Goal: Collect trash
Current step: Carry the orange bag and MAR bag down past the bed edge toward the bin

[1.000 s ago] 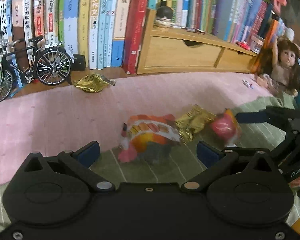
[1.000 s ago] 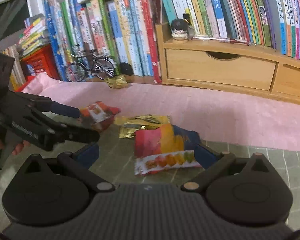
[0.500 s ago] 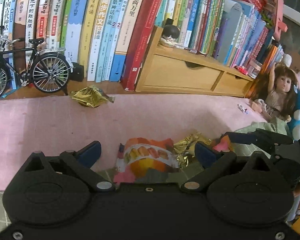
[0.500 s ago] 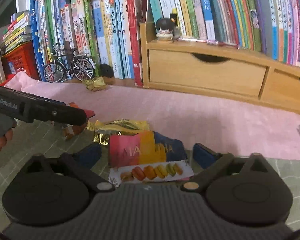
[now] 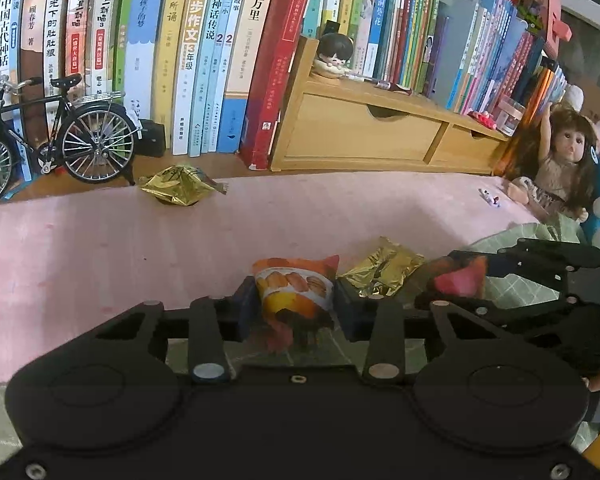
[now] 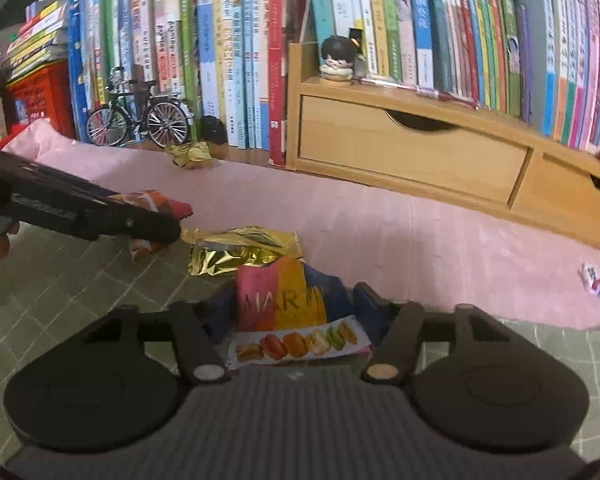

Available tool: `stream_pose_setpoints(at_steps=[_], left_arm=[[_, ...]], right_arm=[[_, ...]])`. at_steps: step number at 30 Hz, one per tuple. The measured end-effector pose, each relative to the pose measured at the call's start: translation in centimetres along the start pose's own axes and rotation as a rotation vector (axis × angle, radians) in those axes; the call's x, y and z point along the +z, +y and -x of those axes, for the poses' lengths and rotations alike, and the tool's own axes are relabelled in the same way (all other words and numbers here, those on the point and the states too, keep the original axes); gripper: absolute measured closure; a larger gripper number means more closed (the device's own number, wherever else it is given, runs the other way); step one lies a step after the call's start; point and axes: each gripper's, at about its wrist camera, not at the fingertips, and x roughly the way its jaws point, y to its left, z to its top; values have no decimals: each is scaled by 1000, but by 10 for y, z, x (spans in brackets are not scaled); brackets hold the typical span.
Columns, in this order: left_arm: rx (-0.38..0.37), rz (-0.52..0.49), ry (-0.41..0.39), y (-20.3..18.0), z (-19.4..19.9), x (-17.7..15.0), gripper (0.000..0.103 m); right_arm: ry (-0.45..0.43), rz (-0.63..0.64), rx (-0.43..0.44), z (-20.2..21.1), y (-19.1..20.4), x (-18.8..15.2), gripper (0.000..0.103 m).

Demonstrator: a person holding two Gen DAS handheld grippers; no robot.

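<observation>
So the orange snack packet (image 5: 296,288) is being pinched between the blue pads of the left gripper (image 5: 294,310), closed in tight on both sides of it, right where the pink mat (image 5: 100,248) is meeting the green checked cloth (image 6: 60,280). Same deal on the other side: the pink-and-yellow macaron packet (image 6: 288,304) is being squeezed by the right gripper (image 6: 296,312), its pads pressed against the packet's edges, and that one is sitting over the green cloth. A flattened gold foil wrapper (image 5: 382,272) is lying between the two packets, untouched, just beside both. Another crumpled gold wrapper (image 5: 178,186) is being left at the far edge of the pink mat, near the rear wheel of a model bicycle (image 5: 56,140). A row of books (image 5: 204,52) and a wooden drawer unit (image 5: 372,136) are standing behind all that, with a doll (image 5: 560,160) propped up off to the right. A tiny red-and-white scrap (image 6: 592,276) is lying alone on the mat, well apart from everything.
</observation>
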Motion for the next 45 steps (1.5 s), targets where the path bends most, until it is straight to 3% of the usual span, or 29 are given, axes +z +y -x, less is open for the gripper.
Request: stream_pose_setpoints(at_steps=[17,26,45], left_arm=[[-2,8,-17,-11,18,3,65],[-17,8,-42,-28,56,-1,63],[-13,16,15,-59,116,-60,62]], right_arm=[[11,-70,63,15,0,6,64],[-8,-59,92,53,14,9,65],[43,-57,145,114,56,-32,65]])
